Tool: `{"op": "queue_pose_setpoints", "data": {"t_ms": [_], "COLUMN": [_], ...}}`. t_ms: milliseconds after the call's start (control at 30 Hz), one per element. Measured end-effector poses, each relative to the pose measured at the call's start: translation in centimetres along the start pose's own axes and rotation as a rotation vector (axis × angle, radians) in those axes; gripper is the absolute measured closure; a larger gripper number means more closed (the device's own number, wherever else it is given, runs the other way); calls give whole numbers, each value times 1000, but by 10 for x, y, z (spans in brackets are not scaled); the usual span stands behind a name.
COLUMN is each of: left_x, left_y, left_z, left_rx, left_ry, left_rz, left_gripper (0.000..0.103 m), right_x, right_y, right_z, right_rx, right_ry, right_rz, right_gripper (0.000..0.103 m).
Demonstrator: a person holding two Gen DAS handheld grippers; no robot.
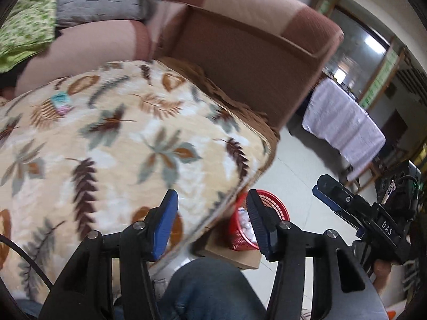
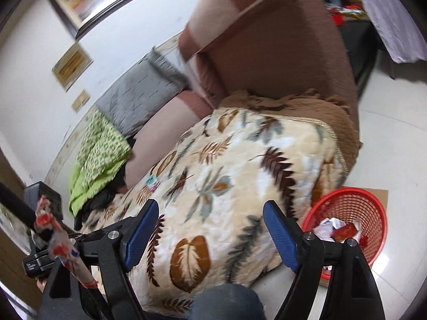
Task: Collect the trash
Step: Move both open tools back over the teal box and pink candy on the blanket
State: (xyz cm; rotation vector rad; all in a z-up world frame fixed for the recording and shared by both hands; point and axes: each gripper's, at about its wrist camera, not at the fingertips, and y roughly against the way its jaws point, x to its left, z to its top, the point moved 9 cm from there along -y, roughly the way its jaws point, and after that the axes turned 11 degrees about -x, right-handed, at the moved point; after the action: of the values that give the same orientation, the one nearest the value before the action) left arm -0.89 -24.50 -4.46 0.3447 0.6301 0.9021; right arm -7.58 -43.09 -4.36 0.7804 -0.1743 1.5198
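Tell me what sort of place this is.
Most likely a home living room. A brown sofa draped with a leaf-print blanket fills the view, framed pictures hang on the wall, and a red basket with wrappers stands on the tiled floor.

Each black plastic hand-held gripper, the left hand-held gripper [image 1: 212, 222] and the right hand-held gripper [image 2: 210, 236], has ribbed blue pads [image 1: 166, 224], silver screws [image 1: 139, 225] and white "DAS" lettering [image 1: 386, 231], while the person wears blue denim jeans [image 1: 210, 288].
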Motion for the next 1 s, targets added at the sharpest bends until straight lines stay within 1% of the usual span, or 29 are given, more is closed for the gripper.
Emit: {"op": "queue_pose_setpoints", "data": {"t_ms": [100,233,400,500,600,700,767,833,900,933,1000], "left_x": [26,66,128,168,206,243,264,287,303,311,329], "left_y": [13,26,41,46,46,37,25,5,-17,-29,-61], "left_z": [7,21,56,82,106,125,134,140,142,141,139], "left_rx": [-28,-60,-103,-119,-135,-132,-123,-111,-92,-77,-35], "left_ry": [40,118,191,254,313,382,413,443,445,446,437], "left_rz": [20,40,114,162,198,219,232,264,282,296,336], "left_gripper": [51,51,51,49,46,46,46,46,46,46,46], "right_x": [19,50,89,118,139,160,173,180,185,187,188], "right_y": [-11,-30,-58,-85,-114,-149,-181,-212,-239,-260,-288], "right_z": [-4,-9,-15,-20,-24,-30,-33,-32,-31,-29,-27], "right_rx": [20,50,104,139,167,199,227,247,273,284,301], "right_ry": [28,90,128,169,200,221,231,232,225,225,218], "right_rz": [12,35,126,178,208,240,258,261,275,273,267], "right_gripper": [18,18,18,18,18,18,18,18,18,18,18]}}
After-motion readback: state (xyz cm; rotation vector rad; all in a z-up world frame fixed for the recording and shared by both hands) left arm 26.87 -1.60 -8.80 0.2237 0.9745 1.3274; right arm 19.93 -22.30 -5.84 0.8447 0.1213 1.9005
